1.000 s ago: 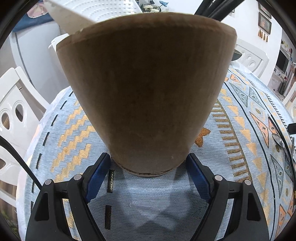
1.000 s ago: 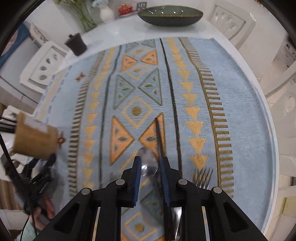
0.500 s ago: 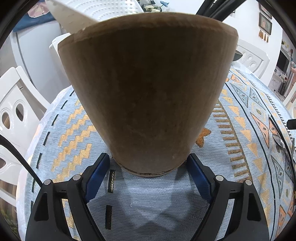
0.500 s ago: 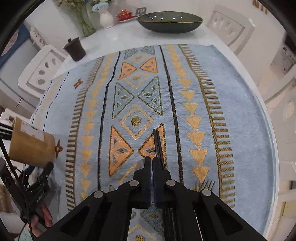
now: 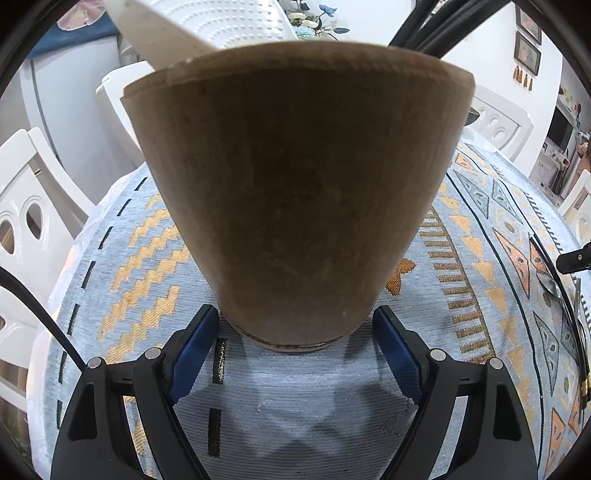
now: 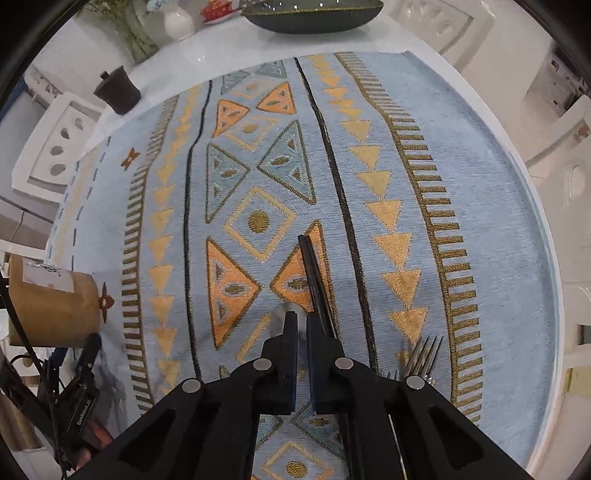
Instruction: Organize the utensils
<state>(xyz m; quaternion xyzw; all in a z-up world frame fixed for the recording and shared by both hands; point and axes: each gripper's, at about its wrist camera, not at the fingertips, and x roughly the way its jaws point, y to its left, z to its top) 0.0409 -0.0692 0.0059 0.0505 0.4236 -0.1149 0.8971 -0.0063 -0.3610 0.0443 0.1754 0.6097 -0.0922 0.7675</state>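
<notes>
Left wrist view: the left gripper [image 5: 295,332] has its fingers [image 5: 194,345] set around the base of a brown holder [image 5: 295,192] standing on the patterned cloth [image 5: 122,266]; whether the pads press it cannot be told. No writing is legible.

Right wrist view: the right gripper [image 6: 302,332] has its fingers closed on a spoon [image 6: 282,312]. A black chopstick pair [image 6: 314,273] lies just beside it, forks [image 6: 421,354] to the right. The holder [image 6: 51,306], bearing a white label [image 6: 46,275] too blurred to read, stands near the cloth's left edge. Open cloth stretches ahead toward a dark bowl [image 6: 314,14].
</notes>
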